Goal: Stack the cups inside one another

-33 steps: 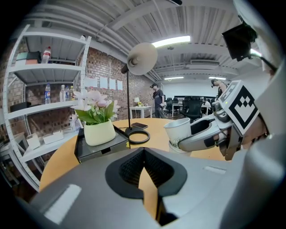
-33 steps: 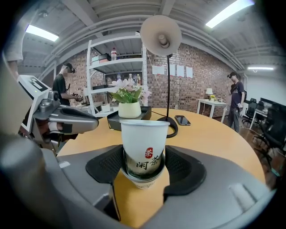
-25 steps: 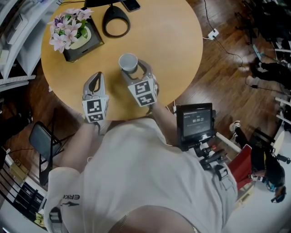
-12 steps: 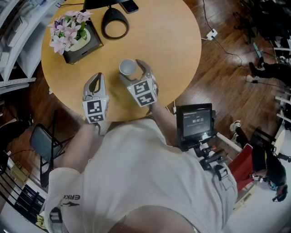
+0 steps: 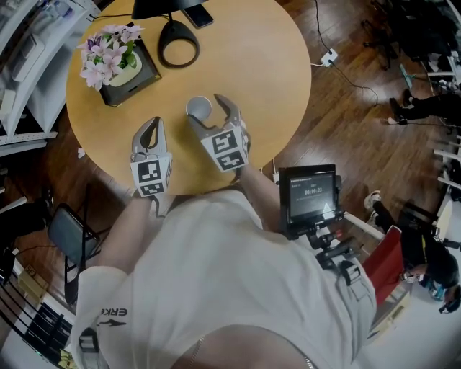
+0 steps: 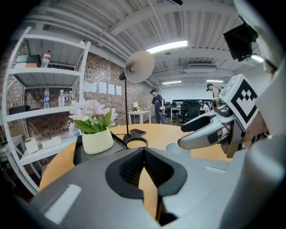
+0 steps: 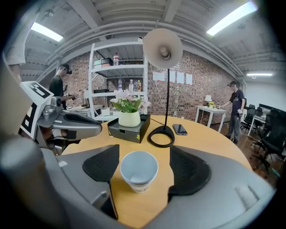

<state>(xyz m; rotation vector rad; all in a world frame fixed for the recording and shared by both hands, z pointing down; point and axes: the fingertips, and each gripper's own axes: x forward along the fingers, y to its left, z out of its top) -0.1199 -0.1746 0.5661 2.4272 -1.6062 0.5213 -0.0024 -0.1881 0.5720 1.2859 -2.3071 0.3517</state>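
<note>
A white paper cup (image 5: 199, 108), with the rims of nested cups showing on its wall, stands upright on the round wooden table (image 5: 274, 65). My right gripper (image 5: 207, 110) is open around the cup. In the right gripper view the cup (image 7: 139, 170) sits between the black pads (image 7: 102, 163), touching neither. Its jaws have just been opening and then closing a little, with the cup between them. My left gripper (image 5: 150, 126) is shut and empty, to the left of the cup near the table's front edge. In the left gripper view its jaws meet, and the cup's rim (image 6: 177, 149) shows beyond.
A flower pot on a black tray (image 5: 115, 61) stands at the back left. A desk lamp's ring base (image 5: 178, 42) and a phone (image 5: 193, 16) lie at the back. A screen device (image 5: 310, 194) hangs at the person's right side.
The right gripper's jaws have spread off the cup, which now stands free on the table between them. The left gripper has stayed put.
</note>
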